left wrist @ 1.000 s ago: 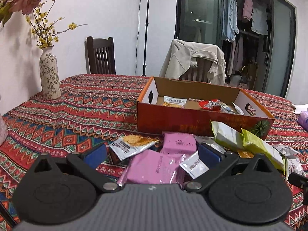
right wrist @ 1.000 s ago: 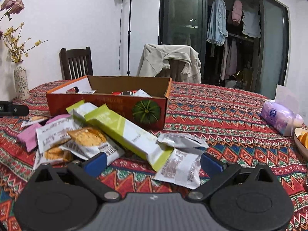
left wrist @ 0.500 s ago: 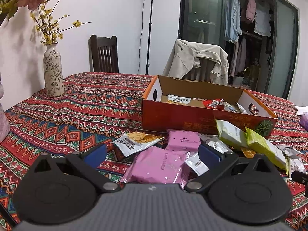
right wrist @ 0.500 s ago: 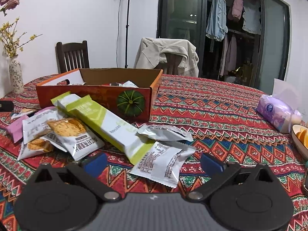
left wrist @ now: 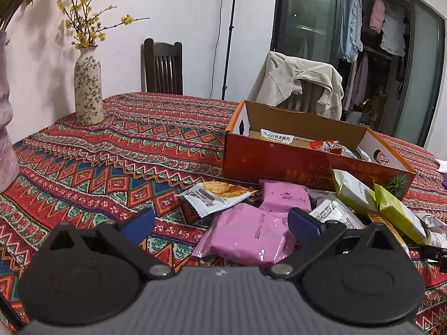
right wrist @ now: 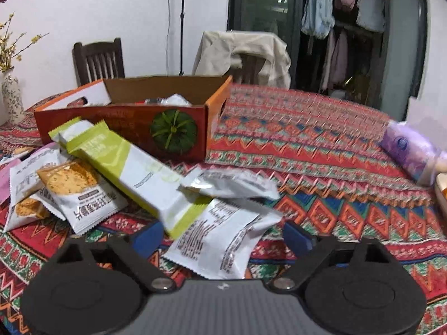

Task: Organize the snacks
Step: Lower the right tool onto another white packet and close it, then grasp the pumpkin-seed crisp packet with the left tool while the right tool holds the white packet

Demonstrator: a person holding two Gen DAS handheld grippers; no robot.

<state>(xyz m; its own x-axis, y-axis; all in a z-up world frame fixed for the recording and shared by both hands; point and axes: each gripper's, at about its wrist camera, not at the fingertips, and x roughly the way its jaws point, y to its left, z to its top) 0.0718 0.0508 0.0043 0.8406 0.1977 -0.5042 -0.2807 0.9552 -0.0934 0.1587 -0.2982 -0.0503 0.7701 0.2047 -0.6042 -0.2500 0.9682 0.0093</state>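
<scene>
Snacks lie in a loose heap on the patterned tabletop (left wrist: 117,150), in front of the orange box (left wrist: 268,162). Left tool (left wrist: 220,222): jaws wide apart, a pink packet (left wrist: 248,237) lying between the blue pads (left wrist: 139,220) without either pad pressing on it. Right tool (right wrist: 220,236): jaws have just been closing, yet stand apart; a white packet (right wrist: 220,240) (printed side up) lies between them, untouched by the pads as far as the blurred view shows. Two pink packets appear in the left view, the second (left wrist: 285,195) just behind the first. Two green-and-white bars (right wrist: 134,170) lean against the box front, one overlapping the other. At least three cracker packets (right wrist: 78,192) lie left of the bars in the right view; one silver wrapper (right wrist: 229,182) rests on the white packet's far end. Box contents: one white packet (left wrist: 276,138) against the far wall and some red and silver wrappers (left wrist: 329,146), too crowded to count. One vase (left wrist: 88,89) stands at the tabletop's far left; one purple tissue pack (right wrist: 410,150) lies well to the right.
</scene>
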